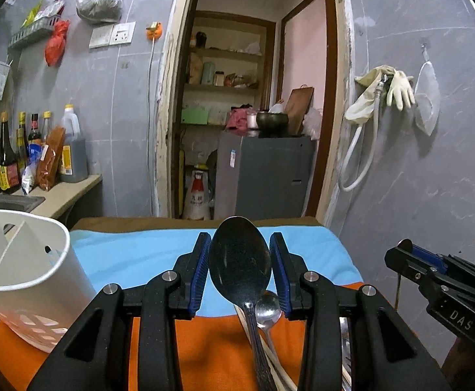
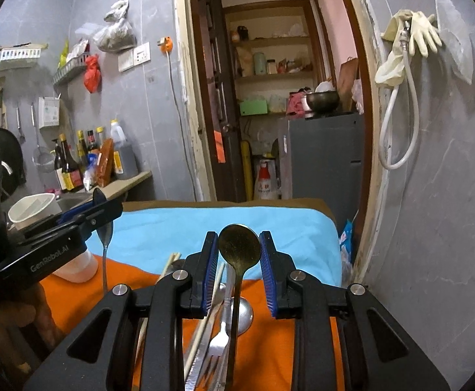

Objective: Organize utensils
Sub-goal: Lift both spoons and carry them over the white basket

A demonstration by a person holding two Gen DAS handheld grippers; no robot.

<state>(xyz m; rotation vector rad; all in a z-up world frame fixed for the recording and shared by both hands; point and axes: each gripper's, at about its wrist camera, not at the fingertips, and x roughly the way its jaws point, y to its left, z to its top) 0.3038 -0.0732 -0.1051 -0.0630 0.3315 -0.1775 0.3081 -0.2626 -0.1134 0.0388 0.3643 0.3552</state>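
Left wrist view
Left gripper (image 1: 240, 267): its two blue pads squeeze the bowl of the big steel spoon (image 1: 240, 262) from both sides. The fingers are clamped on it, so the spoon does not drop.
Big steel spoon: the bowl sticks up and the handle hangs down. It looks lifted clear of the cloth, maybe so it can go over to the holder.
White holder (image 1: 25, 273): it stands at the left on the orange cloth (image 1: 205, 342). It has walls inside that make slots, so each kind of thing can get its own place. The slots I can see look empty.
Small spoon (image 1: 267, 309): it lies on the orange cloth under the gripper with some pale sticks. They wait for their turn.
Right gripper (image 1: 407, 262): only its side shows at the right edge.

Right wrist view
Right gripper (image 2: 239, 270): its pads are clamped on the bowl of the brass spoon (image 2: 239, 249).
Brass spoon: it is held like the steel one, bowl up and handle down, above the pile.
Pile: a fork (image 2: 219, 342), chopsticks (image 2: 201, 325) and a round spoon (image 2: 244, 312) lie mixed on the orange cloth. They are not sorted yet.
Blue cloth (image 2: 179, 231): it covers the far part of the table, with nothing on it.
Left gripper (image 2: 100, 208): it is at the left, closer to the white holder (image 2: 32, 210), so I think its spoon goes in first.
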